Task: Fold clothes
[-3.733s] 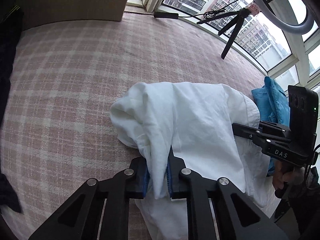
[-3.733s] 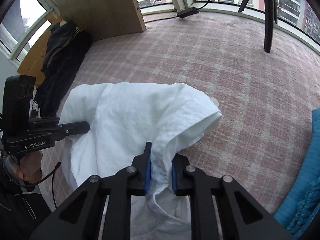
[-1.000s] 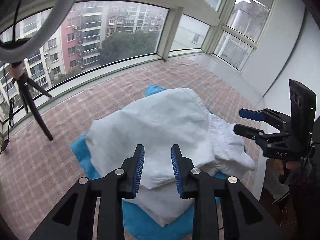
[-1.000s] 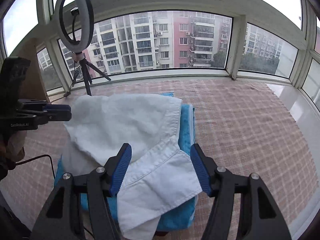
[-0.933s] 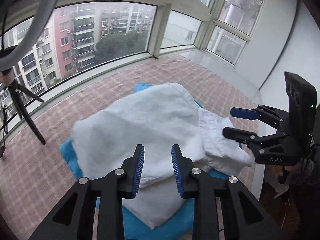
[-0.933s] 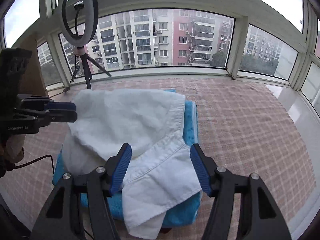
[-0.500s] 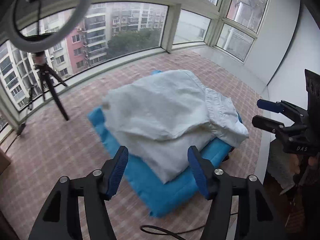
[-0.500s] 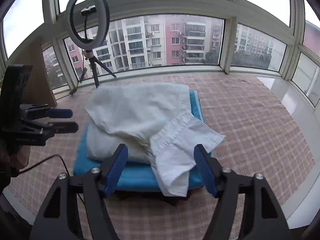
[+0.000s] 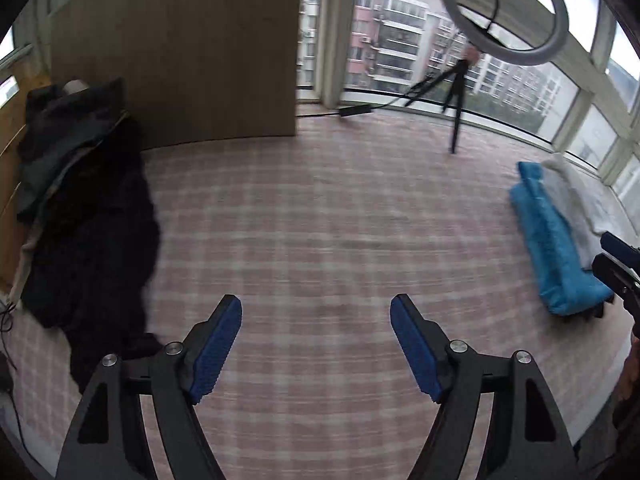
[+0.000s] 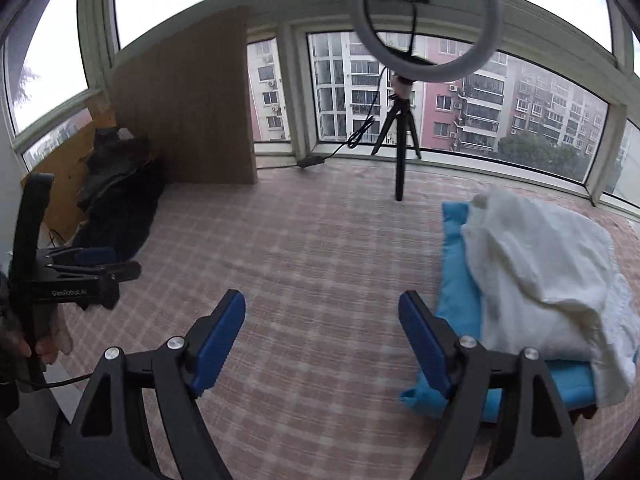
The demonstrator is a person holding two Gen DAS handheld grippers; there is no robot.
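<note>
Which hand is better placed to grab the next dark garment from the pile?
Left: the left claw is empty, opening, beside the dark clothes pile; the right claw is nearer the white shirt.

Two tools (image 10: 322, 338), one white shirt (image 10: 536, 264), one blue cushion (image 10: 456, 264).

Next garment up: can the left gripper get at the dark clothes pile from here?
Probably yes: the left gripper is empty, jaws opening, and only bare checked cloth separates it from the dark clothes pile.

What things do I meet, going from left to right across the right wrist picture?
Left gripper → dark clothes → wooden board → ring light tripod → blue cushion → white shirt.
</note>
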